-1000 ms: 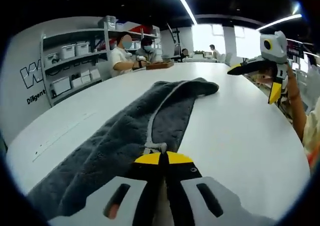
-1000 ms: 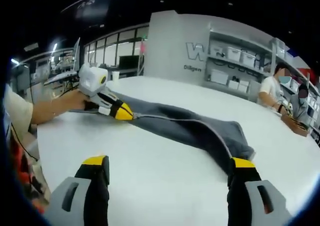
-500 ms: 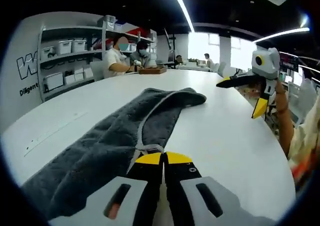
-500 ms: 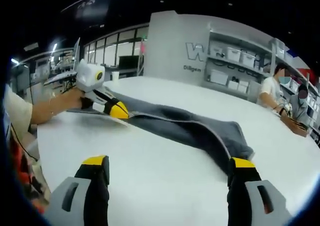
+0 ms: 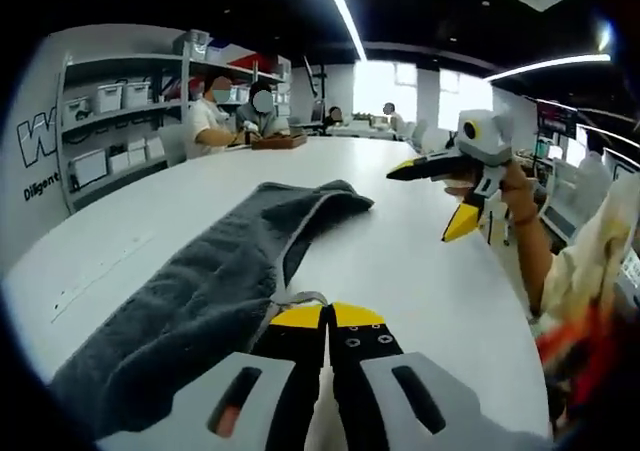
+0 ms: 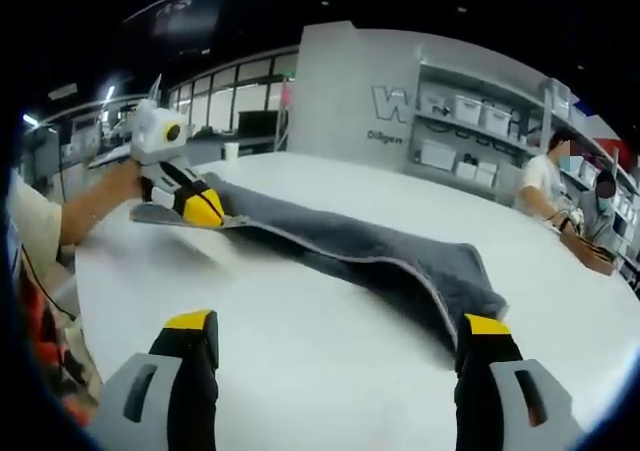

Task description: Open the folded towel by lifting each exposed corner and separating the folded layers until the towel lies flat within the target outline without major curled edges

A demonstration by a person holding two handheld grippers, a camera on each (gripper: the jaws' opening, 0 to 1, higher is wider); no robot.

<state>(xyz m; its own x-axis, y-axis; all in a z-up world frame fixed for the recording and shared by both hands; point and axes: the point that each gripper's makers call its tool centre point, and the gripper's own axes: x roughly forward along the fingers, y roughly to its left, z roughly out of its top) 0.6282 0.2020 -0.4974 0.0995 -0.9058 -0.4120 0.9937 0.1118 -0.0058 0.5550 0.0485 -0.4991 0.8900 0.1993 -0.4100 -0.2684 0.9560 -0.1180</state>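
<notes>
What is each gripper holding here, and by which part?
The left gripper is shut on the grey terry towel, pinching a pale-hemmed corner at one end. The right gripper is open, holding nothing.

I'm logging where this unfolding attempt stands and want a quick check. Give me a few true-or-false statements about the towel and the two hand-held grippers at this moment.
1. The left hand-held gripper is shut on the grey towel's pale edge. True.
2. The right hand-held gripper grips the towel's far corner. False: its jaws stand wide apart, holding nothing.
3. The towel lies fully spread out flat. False: it is a long folded strip, with the gripped end raised off the white table.
4. In the right gripper view, the towel's near end lies by the right-hand jaw. True.
5. The towel is bright red. False: it is dark grey with a light border.
</notes>
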